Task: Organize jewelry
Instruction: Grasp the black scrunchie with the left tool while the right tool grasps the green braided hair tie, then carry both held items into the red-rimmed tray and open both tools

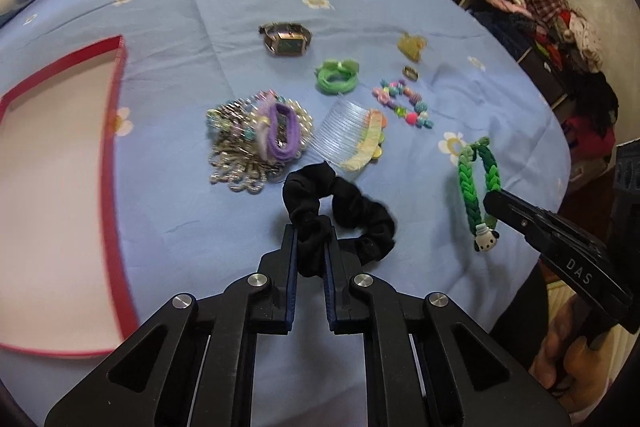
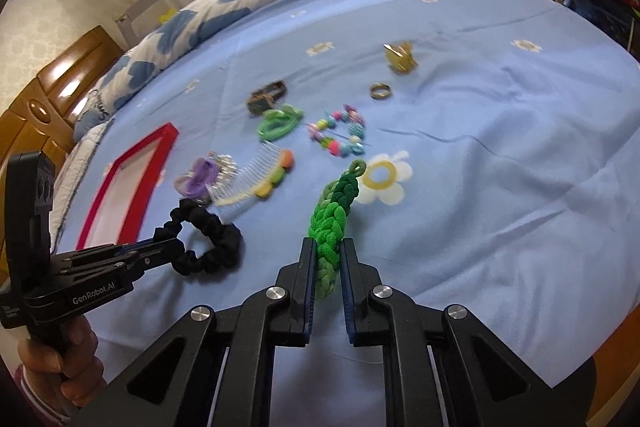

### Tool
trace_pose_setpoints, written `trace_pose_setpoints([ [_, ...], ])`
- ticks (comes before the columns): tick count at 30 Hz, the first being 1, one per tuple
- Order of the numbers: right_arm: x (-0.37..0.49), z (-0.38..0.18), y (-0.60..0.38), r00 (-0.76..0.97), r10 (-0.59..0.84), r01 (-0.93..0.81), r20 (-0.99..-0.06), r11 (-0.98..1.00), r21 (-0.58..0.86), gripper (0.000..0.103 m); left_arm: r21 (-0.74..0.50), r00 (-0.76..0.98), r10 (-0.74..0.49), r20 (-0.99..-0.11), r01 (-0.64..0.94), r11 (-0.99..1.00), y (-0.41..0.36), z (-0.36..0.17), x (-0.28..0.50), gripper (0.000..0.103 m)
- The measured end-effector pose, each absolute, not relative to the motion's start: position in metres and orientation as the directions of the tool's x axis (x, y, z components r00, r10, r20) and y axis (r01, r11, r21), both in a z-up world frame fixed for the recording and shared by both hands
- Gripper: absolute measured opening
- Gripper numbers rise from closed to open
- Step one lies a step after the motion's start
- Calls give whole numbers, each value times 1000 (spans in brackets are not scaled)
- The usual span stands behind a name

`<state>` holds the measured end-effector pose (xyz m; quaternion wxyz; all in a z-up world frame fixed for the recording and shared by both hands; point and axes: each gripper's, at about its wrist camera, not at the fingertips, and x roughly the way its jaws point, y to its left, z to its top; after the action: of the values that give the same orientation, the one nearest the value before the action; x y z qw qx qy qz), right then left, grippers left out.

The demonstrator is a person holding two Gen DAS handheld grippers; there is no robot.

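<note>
Bedsheet (image 2: 500,155) bare rightward (red tray (image 1: 116,107) hugs left edge).

I count one black scrunchie (image 1: 340,211), one green braided bracelet (image 1: 478,179), one watch (image 1: 286,39), one ring (image 2: 380,90), one clear comb (image 1: 348,139), one green hair tie (image 1: 336,75), one bead bracelet (image 2: 340,135), one red tray (image 1: 116,131).

left claw (image 1: 311,239): matte black linkage, blue pads, round silver screws, white "GenRobot.AI" lettering | right claw (image 2: 328,259): same black build, blue pads, white "DAS" lettering | sleeve (image 2: 34,393): pink-and-white striped cuff
</note>
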<state>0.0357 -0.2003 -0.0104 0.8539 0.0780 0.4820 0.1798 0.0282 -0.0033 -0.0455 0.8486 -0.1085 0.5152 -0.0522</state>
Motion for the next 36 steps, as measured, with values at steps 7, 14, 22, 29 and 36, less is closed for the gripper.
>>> trace_pose_setpoints([
  [7,34,8,-172,464,462,-308,-756,884,351,11,-238,533,-170,-829,-61,969,21,-20,8,9],
  [14,31,15,-130,417,546,-395,-727,829,396,11,-273,576,-155,-803,-125,954,53,-7,-9,9],
  [22,24,21,-64,325,640,-509,-696,739,442,11,-292,612,-100,-785,-223,930,100,2,-33,9],
  [29,18,26,-11,260,688,-587,-678,670,454,11,-303,623,-37,-781,-327,895,146,-1,-51,9],
  [36,16,20,33,185,703,-625,-687,623,470,11,-302,603,3,-798,-405,863,180,-16,-57,9],
])
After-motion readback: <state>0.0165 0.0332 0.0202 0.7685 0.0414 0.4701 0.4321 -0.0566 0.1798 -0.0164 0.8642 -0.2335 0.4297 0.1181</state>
